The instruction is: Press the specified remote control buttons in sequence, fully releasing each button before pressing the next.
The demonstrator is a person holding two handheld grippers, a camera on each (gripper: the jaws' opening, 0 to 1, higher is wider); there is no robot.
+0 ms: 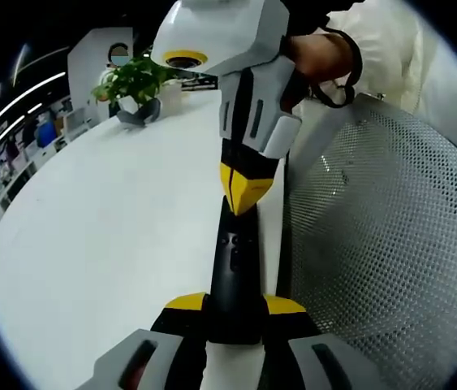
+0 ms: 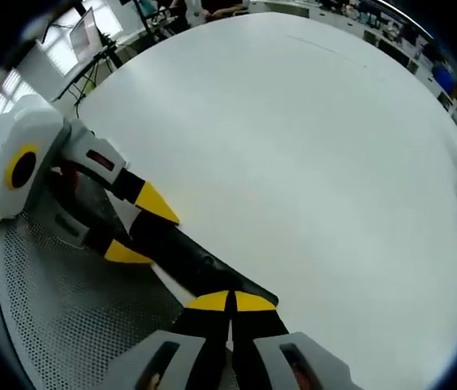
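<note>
Your white worktop [image 1: 90,244] lies broad beneath, a perforated mesh chair [image 1: 390,268] at its edge. Your left tongs [image 1: 236,307] are clamped on the near end of the black remote [image 1: 234,268], held out over the worktop's edge; your right tongs [image 2: 230,302] are pinched together, tips on its button face. Press straight down, then lift fully clear before the next button (keep the left steady). The left gripper view alone shows a potted plant [image 1: 135,81].

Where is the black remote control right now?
The remote is clamped between the left gripper's yellow-tipped jaws near the white table's edge, beside a mesh chair back. The right gripper's closed tip sits at its far end.
</note>
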